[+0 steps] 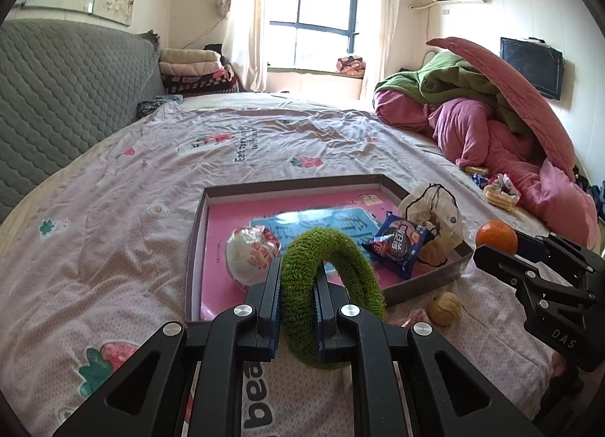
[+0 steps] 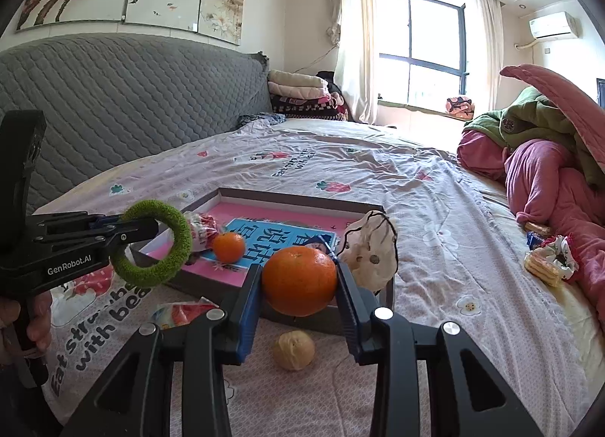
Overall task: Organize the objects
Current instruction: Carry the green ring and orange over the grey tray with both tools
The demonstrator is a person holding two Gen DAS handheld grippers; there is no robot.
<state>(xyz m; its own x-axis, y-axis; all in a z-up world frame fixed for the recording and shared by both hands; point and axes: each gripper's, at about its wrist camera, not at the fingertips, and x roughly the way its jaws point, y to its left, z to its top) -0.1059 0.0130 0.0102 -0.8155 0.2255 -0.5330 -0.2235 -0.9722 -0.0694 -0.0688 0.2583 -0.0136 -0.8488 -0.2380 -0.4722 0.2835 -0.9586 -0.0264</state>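
A fuzzy green ring stands upright between the pads of my left gripper, which is shut on it just above the near edge of a shallow box with a pink floor. In the right wrist view the same ring hangs from the left gripper at the box's left corner. My right gripper is shut on a large orange, held over the box's near rim. A small orange, a red-and-white wrapped snack and a blue biscuit pack lie inside.
A walnut and a red-white wrapper lie on the bedsheet before the box. A white plastic bag slumps over its right corner. More snacks sit by the pink and green bedding pile. A hand grips the left handle.
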